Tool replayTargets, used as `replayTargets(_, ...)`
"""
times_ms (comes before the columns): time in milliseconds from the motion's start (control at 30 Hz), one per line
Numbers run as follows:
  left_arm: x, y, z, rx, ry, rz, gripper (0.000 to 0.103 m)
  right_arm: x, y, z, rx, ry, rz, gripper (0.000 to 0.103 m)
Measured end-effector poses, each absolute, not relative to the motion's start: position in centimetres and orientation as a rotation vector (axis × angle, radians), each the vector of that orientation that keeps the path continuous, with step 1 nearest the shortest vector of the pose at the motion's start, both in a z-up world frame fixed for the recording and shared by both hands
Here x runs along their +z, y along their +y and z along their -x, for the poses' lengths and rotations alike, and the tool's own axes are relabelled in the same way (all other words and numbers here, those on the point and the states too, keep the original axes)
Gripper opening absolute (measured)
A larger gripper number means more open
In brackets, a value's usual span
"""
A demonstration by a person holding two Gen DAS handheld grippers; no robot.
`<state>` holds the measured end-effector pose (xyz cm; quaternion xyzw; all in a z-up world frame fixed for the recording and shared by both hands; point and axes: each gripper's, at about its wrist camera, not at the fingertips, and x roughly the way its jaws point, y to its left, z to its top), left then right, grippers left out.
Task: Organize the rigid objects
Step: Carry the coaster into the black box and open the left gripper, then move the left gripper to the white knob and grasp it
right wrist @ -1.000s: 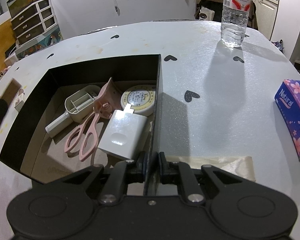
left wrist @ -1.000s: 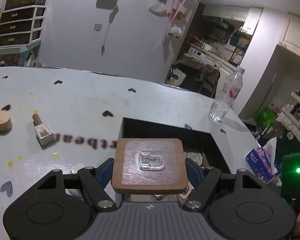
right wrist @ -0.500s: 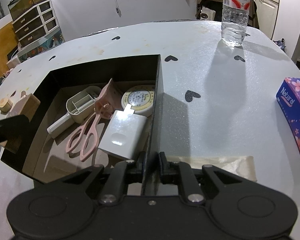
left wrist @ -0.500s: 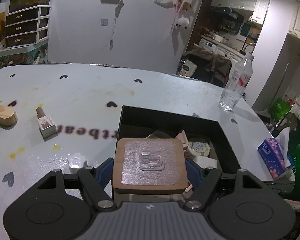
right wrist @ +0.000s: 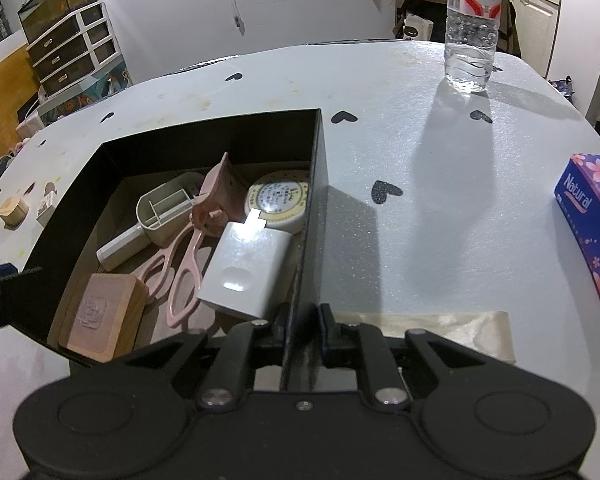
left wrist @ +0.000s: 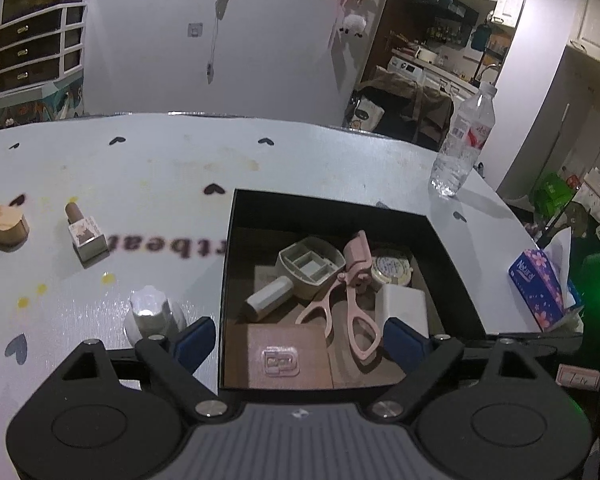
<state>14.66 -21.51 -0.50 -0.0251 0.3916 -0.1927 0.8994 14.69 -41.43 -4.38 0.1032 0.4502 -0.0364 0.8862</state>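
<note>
Released since a second ago, the wooden coaster [left wrist: 290, 360] with its clear hook plate is now lying flat on the floor of the black box [left wrist: 452, 276], at the near corner toward six o'clock in the left wrist view, no longer between the pads. The left gripper [left wrist: 296, 338] is hanging over that corner with its jaws opening wide and nothing in them. The right gripper [right wrist: 302, 318] is pinching the box's right wall, jaws nearly closed on the thin panel. Beyond the coaster, the pink scissors-like tool [left wrist: 350, 300], white charger block [left wrist: 404, 308], beige scoop [left wrist: 304, 268] and round tin [left wrist: 392, 270] are sitting together. Outside, at nine o'clock, a white knob [left wrist: 152, 312], small bottle [left wrist: 84, 232] and wooden block [left wrist: 4, 222] are waiting. At one o'clock a water bottle [left wrist: 462, 144] is standing.
</note>
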Motion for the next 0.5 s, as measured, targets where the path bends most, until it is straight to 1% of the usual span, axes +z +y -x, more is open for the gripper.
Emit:
replayTargets(167, -0.72, -21.39, -14.67, -0.399, 0.829, 0.049, 0.094, -4.38, -41.44, -14.69, -0.076, 0.936, -0.215, 0.015)
replayTargets(400, -0.66, -21.18, -14.46, -0.411, 0.825, 0.045, 0.103, -4.37, -41.44, -14.69, -0.077, 0.936, -0.215, 0.015)
replayTargets(500, -0.71, -21.02, -14.44, -0.413, 0.828, 0.046, 0.103, -4.44, -41.41, -14.75, -0.080, 0.937, -0.211, 0.015)
